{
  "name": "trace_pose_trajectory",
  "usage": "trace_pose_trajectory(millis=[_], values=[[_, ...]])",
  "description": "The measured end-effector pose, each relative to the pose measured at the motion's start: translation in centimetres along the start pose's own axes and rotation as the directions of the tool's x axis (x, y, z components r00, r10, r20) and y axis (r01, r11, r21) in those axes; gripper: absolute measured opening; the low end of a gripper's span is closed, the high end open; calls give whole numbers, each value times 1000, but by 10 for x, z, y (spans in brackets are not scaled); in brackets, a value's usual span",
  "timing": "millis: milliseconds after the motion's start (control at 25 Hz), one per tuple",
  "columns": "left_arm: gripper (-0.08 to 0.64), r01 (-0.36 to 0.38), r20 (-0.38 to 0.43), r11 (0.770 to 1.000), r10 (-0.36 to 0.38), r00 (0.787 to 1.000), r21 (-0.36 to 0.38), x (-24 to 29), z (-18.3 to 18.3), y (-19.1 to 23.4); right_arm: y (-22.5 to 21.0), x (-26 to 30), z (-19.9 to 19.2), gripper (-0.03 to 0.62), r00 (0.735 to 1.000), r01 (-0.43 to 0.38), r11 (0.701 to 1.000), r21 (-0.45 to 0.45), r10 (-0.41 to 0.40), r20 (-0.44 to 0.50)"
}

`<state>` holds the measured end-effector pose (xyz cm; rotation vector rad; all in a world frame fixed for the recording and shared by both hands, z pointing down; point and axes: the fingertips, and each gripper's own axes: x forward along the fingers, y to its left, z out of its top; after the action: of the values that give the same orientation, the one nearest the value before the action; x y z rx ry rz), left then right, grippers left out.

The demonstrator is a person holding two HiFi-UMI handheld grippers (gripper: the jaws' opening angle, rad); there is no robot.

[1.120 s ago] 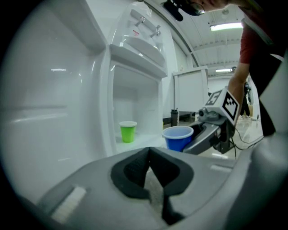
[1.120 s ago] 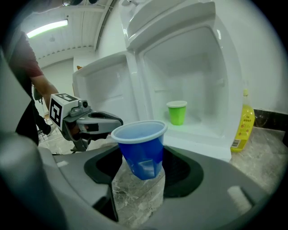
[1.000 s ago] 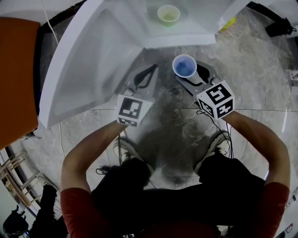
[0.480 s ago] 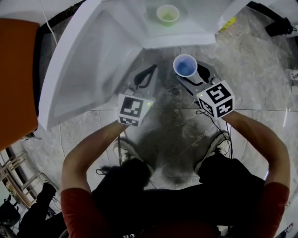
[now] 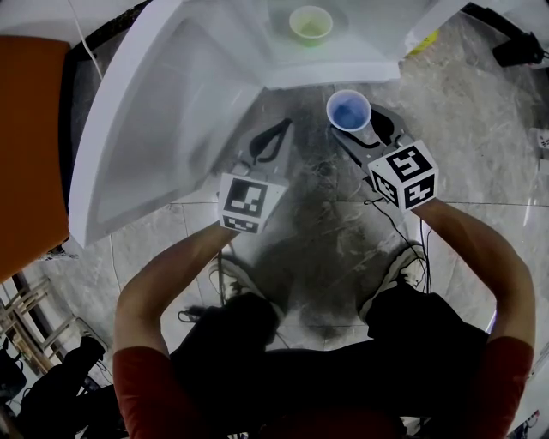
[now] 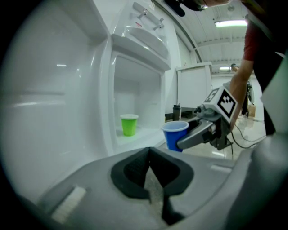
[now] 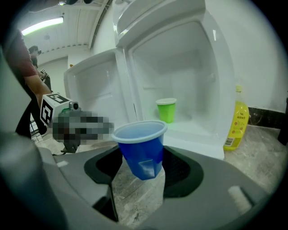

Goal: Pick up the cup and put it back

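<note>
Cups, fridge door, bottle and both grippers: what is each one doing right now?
blue cup: upright, held by the right gripper.
green cup: upright on the shelf.
fridge door: open.
bottle: upright.
left gripper: shut, empty.
right gripper: shut on the blue cup.

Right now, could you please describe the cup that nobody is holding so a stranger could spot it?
Find the open white fridge. A green cup stands upright and alone on its shelf. The blue cup, by contrast, is clamped in the right gripper.
</note>
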<state>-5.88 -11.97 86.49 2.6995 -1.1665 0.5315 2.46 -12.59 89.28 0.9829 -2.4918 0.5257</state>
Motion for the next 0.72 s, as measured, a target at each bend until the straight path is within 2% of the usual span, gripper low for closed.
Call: trace_pose_trajectory(millis=[360,720], values=[[0,3,1,1000,-3,1000,-16,9,-5,1,-38,12,20,278,996,74,997,8,-74,49],[0,0,-4,999,0,1000,-46,17,-11,4,-85,29,59,278,976,175,984,39,-178,127]])
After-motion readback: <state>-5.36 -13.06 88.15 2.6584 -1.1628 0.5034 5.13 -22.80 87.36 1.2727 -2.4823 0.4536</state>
